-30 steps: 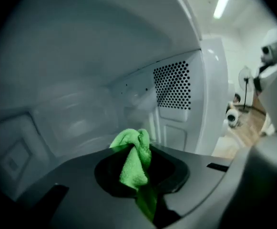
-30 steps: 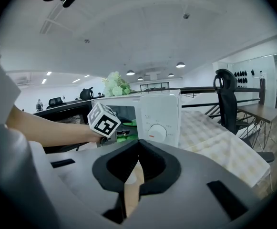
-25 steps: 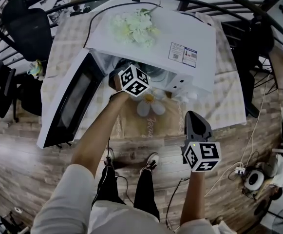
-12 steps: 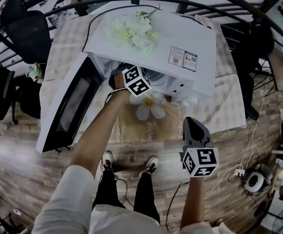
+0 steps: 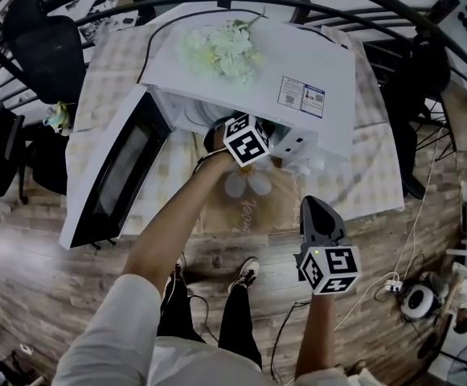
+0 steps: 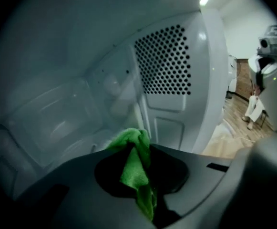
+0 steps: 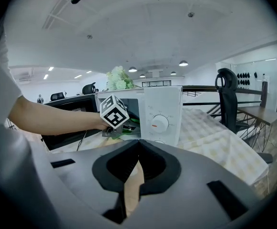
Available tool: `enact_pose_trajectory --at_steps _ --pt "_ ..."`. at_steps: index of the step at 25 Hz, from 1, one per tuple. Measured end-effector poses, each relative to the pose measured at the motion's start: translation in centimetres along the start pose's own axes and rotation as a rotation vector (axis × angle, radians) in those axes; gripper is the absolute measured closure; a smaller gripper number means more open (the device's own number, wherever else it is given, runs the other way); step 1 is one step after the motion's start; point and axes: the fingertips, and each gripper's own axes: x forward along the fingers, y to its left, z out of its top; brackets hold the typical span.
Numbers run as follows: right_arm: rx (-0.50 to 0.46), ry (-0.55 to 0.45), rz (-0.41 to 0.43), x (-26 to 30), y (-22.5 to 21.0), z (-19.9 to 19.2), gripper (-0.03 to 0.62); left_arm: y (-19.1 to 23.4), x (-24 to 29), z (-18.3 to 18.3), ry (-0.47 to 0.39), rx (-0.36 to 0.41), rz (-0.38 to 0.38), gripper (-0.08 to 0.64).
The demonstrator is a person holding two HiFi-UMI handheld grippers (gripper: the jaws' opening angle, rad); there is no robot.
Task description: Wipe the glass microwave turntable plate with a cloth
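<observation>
Your left tool [image 6: 138,150] has slid to the right across the mouth of the microwave [image 5: 297,51] since a moment ago, its marker cube now nearer the control panel [image 7: 160,122], while your right tool [image 5: 317,214] has held its place at the front edge of the surface [image 5: 374,179]. Nearest you, the right tool hangs low with its jaws closed tip to tip on nothing, only a sliver of tan mat [image 5: 249,207] showing through the gap behind the tips. Ahead of it, that mat with its pale flower print lies on the checked cover of the surface, just in front of the microwave. Your left forearm reaches over the mat and into the open cavity, where the left tool's jaws are clamped on a bunched green cloth [image 6: 131,168]; the cloth's folded top pokes out beyond the tips and the rest trails back between them. The glass turntable plate cannot be told apart from the pale, blurred interior beyond the cloth. A perforated wall panel [image 6: 164,61] rises just behind and to one side of the cloth. The microwave door [image 5: 112,171] stands swung wide to your left. White artificial flowers [image 5: 217,51] rest on top of the microwave, and dark office chairs [image 5: 44,43] stand beyond the surface.
</observation>
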Motion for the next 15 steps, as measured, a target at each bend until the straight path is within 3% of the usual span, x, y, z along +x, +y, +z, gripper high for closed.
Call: enact_pose_trajectory --at_steps 2,4,6,8,11,15 --pt "0.012 -0.008 0.02 -0.1 0.3 0.1 0.577 1.9 -1.0 0.1 -0.05 -0.02 0.109 0.502" --pt "0.01 -0.011 0.031 -0.1 0.5 0.1 0.577 5.0 -2.6 -0.6 -0.046 0.024 0.282 0.502" --pt "0.007 -0.01 0.032 0.0 0.5 0.0 0.578 8.2 -4.2 -2.2 0.024 0.088 0.434 0.502" --pt "0.011 -0.008 0.03 0.1 0.4 -0.2 0.577 10.6 -5.4 -4.5 0.115 0.107 0.526 0.502" --pt "0.012 -0.001 0.033 0.3 0.6 -0.6 0.578 12.5 -6.6 -8.0 0.218 0.08 0.577 0.502" --pt "0.0 -0.003 0.036 0.4 1.0 -0.3 0.578 11.5 -6.2 -10.0 0.251 0.004 0.495 0.502"
